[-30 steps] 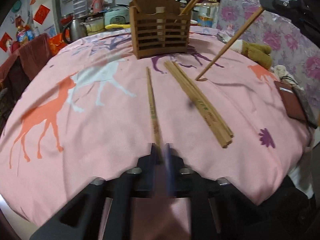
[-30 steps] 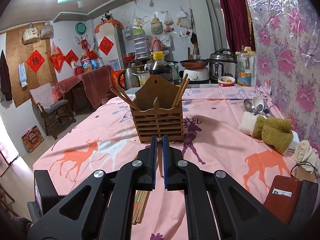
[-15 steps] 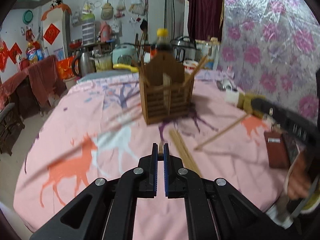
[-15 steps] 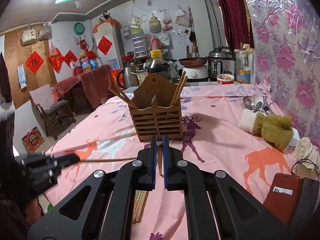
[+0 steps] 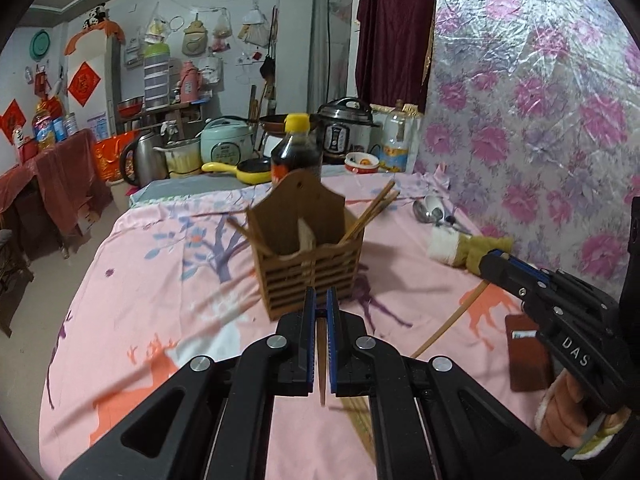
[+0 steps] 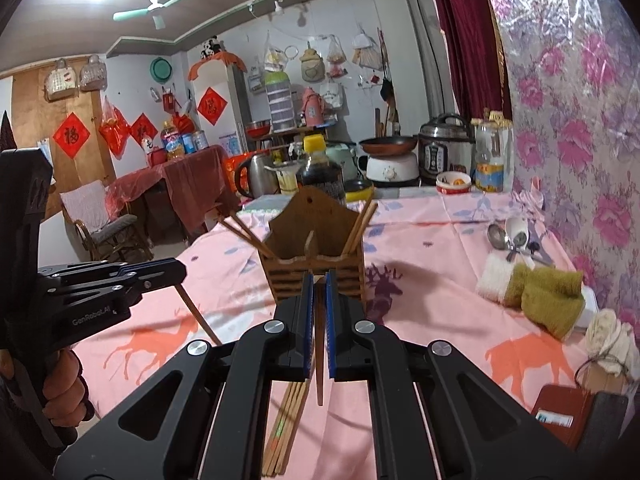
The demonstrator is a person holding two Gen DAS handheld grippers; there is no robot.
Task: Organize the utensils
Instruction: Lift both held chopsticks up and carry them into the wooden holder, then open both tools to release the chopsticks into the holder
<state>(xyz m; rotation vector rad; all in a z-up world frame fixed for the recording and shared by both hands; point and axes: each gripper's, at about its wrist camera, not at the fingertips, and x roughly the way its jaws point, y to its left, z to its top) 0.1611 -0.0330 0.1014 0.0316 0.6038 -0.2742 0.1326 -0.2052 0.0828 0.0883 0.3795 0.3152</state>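
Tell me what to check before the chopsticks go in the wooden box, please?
1. Left gripper shut on its chopstick: ok.
2. Right gripper shut on its chopstick: ok.
3. Wooden holder upright on the pink tablecloth: ok.
4. Room left in the holder's compartments beside the chopsticks already there: cannot tell.
5. Loose chopsticks waiting on the cloth: not ok, more to gather.
6. Grippers apart from each other: ok.
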